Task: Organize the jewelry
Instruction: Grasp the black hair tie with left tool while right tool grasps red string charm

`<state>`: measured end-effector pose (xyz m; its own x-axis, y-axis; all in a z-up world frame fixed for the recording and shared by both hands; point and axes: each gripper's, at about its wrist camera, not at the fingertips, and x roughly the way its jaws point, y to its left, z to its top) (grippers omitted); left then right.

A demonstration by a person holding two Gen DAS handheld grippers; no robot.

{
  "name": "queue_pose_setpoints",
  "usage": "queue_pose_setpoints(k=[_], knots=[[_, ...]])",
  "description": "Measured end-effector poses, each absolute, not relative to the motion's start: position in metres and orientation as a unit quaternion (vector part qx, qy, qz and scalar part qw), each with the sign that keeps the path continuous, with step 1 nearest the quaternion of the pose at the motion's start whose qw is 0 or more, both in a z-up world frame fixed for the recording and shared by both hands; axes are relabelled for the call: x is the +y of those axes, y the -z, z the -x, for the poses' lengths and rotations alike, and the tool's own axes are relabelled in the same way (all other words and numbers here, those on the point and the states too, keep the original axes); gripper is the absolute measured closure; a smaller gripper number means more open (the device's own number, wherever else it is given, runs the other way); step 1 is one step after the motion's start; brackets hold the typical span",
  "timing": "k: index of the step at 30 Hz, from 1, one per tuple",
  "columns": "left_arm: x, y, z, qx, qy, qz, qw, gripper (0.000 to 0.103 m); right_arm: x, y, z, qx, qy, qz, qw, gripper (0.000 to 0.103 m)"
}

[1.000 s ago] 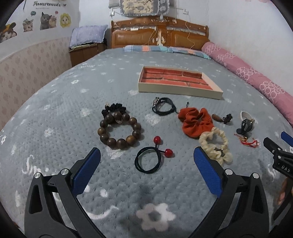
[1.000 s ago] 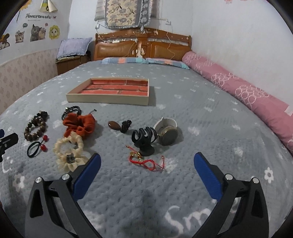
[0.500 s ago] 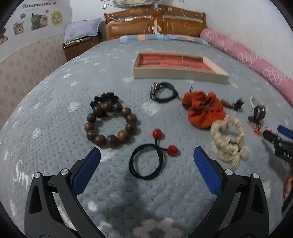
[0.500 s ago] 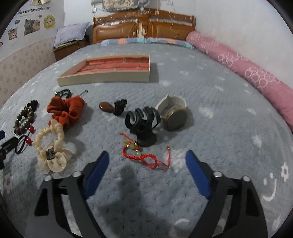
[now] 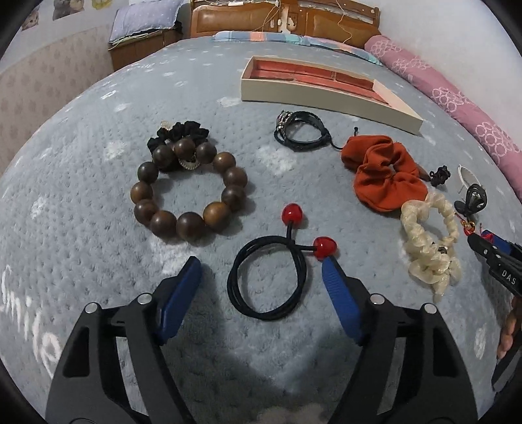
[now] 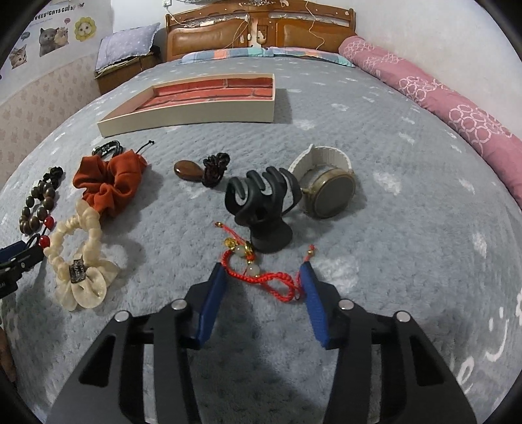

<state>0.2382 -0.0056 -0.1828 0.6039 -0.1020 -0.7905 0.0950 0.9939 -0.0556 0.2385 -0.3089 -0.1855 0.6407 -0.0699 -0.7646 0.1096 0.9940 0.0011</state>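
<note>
A grey fleece blanket [image 5: 98, 248] with white flowers covers the bed, and white stitched letters reading "Smile" run along its near-left edge. Far ahead stand a carved wooden headboard [image 6: 261, 29] and a pink bolster [image 6: 434, 98] along the right wall; on the left wall are cat stickers [image 6: 49, 39] under a partly cut line, "…VELY CATS CLUB". The left gripper [image 5: 261, 267] is closing, its blue pads either side of a black hair tie [image 5: 267, 280] with two red beads — the right pad just beside one bead, neither pressing. Ahead-left of it lies a wooden bead bracelet [image 5: 187, 192], ahead-right an orange scrunchie [image 5: 385, 176] and a cream scrunchie [image 5: 427, 248], and farther ahead the tray [image 5: 326, 94], lined in a red brick print. "DAS" is legible on the other tool at the right edge. The right gripper [image 6: 262, 274] is also closing, roughly half open, around a red cord bracelet [image 6: 261, 270]; the cord lies between the pads, nearly touching both, not lifted. Just ahead sit a black claw clip [image 6: 261, 202] and a watch [image 6: 329, 192].
</note>
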Motion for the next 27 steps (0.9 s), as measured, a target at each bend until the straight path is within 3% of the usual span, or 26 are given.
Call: queue_pose_setpoints(k=[7, 19, 21, 27], knots=[[-0.012, 0.184, -0.242, 0.443, 0.062, -0.008, 0.894, 0.035, -0.311, 0.186, -0.239, 0.420, 0.040, -0.031, 0.906, 0.071], [-0.007, 0.182, -0.238, 0.439, 0.076, 0.006, 0.895, 0.080, -0.311, 0.187, -0.238, 0.421, 0.023, -0.036, 0.906, 0.082], [-0.005, 0.182, -0.238, 0.439, 0.077, 0.012, 0.895, 0.091, -0.310, 0.187, -0.238, 0.420, 0.023, -0.034, 0.906, 0.083], [-0.002, 0.182, -0.238, 0.439, 0.081, 0.021, 0.894, 0.099, -0.309, 0.186, -0.236, 0.417, 0.011, -0.036, 0.908, 0.094]])
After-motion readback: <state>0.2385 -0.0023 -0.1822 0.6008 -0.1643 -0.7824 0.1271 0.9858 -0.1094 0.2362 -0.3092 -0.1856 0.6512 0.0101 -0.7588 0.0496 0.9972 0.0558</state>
